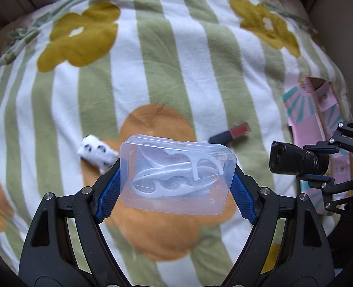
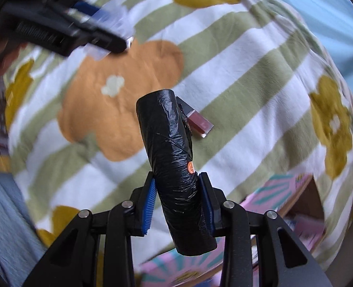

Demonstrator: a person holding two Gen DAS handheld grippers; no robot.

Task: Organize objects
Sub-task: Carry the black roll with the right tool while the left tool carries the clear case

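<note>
Hand-held gripper [image 2: 179, 203] hiding lipstick's [image 2: 199, 122] cap

We note a fleece blanket [image 1: 176, 55] striped green and white with mustard and orange flowers. The clear plastic case [image 1: 176, 177] holds white floss picks [image 1: 176, 179]. The bag roll [image 2: 174, 165] is black, the open carton [image 1: 320, 110] pink with teal rays.

Between the left fingers [image 1: 109, 191], whose blue pads look ribbed and rubbery, sits a clear glossy plastic case [image 1: 176, 174] of smooth white plastic flossers [image 1: 176, 179]. Between the right fingers [image 2: 150, 205], a roll [image 2: 174, 162] of crinkled, shiny black film. Beneath both, a soft matt fleece blanket [image 1: 176, 59].
</note>
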